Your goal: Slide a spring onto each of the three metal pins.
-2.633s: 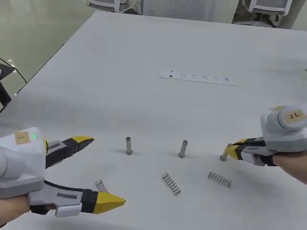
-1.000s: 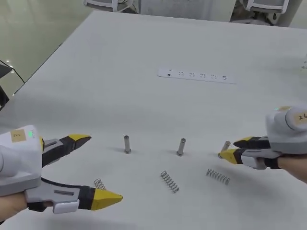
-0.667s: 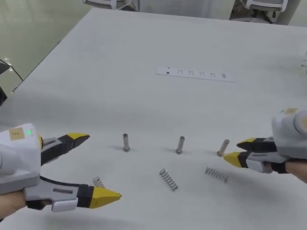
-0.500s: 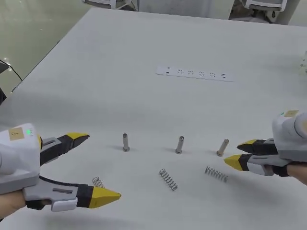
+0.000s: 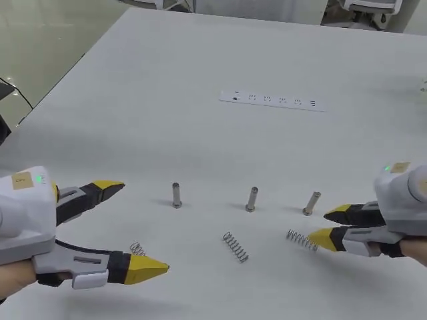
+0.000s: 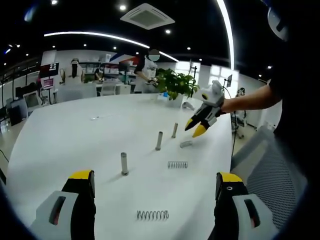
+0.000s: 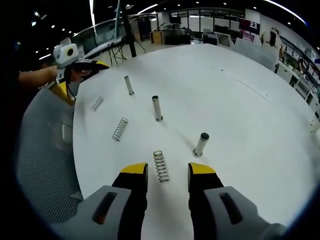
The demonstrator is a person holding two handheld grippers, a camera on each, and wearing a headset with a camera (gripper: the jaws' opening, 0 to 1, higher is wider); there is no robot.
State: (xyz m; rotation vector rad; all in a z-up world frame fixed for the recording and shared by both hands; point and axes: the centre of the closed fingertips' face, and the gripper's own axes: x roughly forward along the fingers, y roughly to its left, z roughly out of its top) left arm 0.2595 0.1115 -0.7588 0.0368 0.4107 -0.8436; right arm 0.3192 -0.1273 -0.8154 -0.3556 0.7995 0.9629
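Three upright metal pins stand in a row on the white table: left pin [image 5: 177, 195], middle pin [image 5: 251, 199], right pin [image 5: 311, 203]. In front of them lie three springs: left spring [image 5: 137, 249], middle spring [image 5: 235, 246], right spring [image 5: 301, 239]. My right gripper [image 5: 328, 227] is open, low over the table, with its tips at the right spring's near end. In the right gripper view that spring [image 7: 160, 165] lies between the yellow fingertips [image 7: 133, 171], untouched. My left gripper [image 5: 132, 227] is wide open around the left spring [image 6: 152, 215], which lies between its jaws.
A white power strip [image 5: 272, 100] lies flat farther back on the table. The table's left edge [image 5: 63, 80] drops to the floor. Office chairs [image 5: 370, 8] stand at the far end. A potted plant [image 6: 177, 85] and people are in the background.
My right gripper has drawn back from the right pin and come down toward the near side, so its tips now flank the right spring. The left gripper has stayed put.
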